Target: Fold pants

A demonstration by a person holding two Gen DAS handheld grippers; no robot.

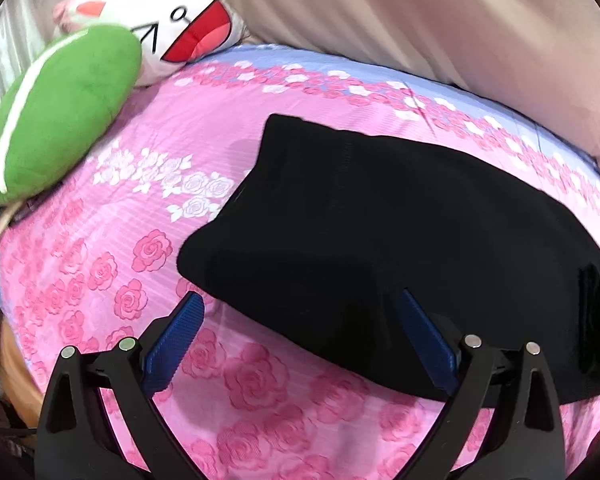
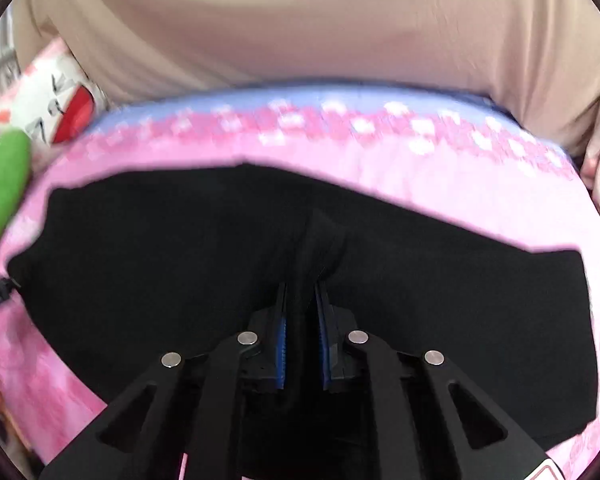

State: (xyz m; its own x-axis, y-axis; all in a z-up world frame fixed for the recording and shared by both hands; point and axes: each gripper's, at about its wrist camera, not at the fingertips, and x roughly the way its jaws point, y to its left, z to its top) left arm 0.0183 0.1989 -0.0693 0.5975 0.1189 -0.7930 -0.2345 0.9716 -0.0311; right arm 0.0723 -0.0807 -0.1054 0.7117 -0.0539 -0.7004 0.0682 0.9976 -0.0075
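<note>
Black pants [image 1: 380, 232] lie spread on a pink rose-print bedsheet [image 1: 140, 264]. In the left wrist view my left gripper [image 1: 300, 300] is open, its blue-padded fingers [image 1: 176, 336] straddling the near edge of the pants, holding nothing. In the right wrist view the pants [image 2: 180, 248] fill the middle. My right gripper [image 2: 301, 284] is shut on a pinched ridge of the black cloth, which rises between the blue pads. That view is blurred.
A green cushion [image 1: 60, 116] and a white cartoon-face pillow [image 1: 180, 20] lie at the sheet's far left. A beige fabric surface [image 1: 440, 20] rises behind the bed. The green cushion [image 2: 2, 188] also shows at the left in the right wrist view.
</note>
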